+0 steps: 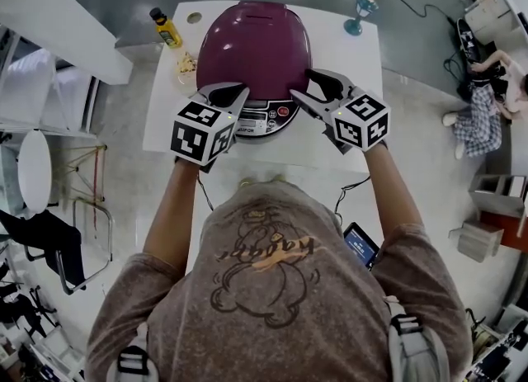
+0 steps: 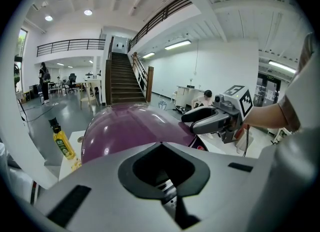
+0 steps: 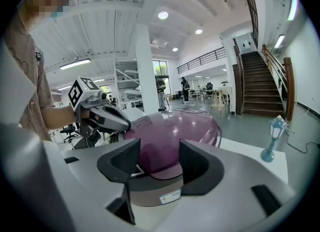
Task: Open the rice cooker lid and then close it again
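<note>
The rice cooker sits on a white table (image 1: 165,116) with its purple domed lid (image 1: 252,42) down; its silver control panel (image 1: 266,115) faces me. My left gripper (image 1: 239,89) hangs over the cooker's front left edge, its jaw tips together and nothing between them. In the left gripper view the lid (image 2: 125,128) rises just beyond the closed tips. My right gripper (image 1: 302,83) is at the cooker's front right, jaws apart. Through their gap in the right gripper view I see the lid (image 3: 175,131), with no pad pressing on it. Whether either gripper touches the cooker I cannot tell.
A yellow bottle (image 1: 167,29) stands at the table's far left corner, with a small pale object (image 1: 186,65) beside the cooker. A blue goblet-shaped lamp (image 1: 360,13) stands at the far right corner. A person (image 1: 487,100) sits on the floor to the right.
</note>
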A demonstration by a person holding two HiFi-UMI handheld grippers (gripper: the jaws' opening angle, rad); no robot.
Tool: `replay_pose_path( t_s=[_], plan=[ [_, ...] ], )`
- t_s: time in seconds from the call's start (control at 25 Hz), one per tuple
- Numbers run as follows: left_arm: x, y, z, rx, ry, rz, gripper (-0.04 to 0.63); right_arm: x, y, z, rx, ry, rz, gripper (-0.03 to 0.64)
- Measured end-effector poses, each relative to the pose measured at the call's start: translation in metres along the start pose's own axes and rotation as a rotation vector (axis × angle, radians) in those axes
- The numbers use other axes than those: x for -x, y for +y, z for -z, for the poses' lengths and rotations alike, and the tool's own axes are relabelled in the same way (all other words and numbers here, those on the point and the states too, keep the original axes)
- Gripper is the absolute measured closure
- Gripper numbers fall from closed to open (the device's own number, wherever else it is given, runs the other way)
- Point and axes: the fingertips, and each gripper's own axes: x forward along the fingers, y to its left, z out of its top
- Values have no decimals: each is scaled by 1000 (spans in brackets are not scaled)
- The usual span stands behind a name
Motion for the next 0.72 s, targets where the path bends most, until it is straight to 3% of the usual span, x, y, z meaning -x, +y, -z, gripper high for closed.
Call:
replay_pose_path(
  t_s=[0.4,0.72],
  plan=[
    [-1,2,1,46,25,14,575,-1,0,1,9,11,4,380],
    [-4,0,3,-12,52,4,575,0,-1,2,-19,-3,4,382]
  ],
)
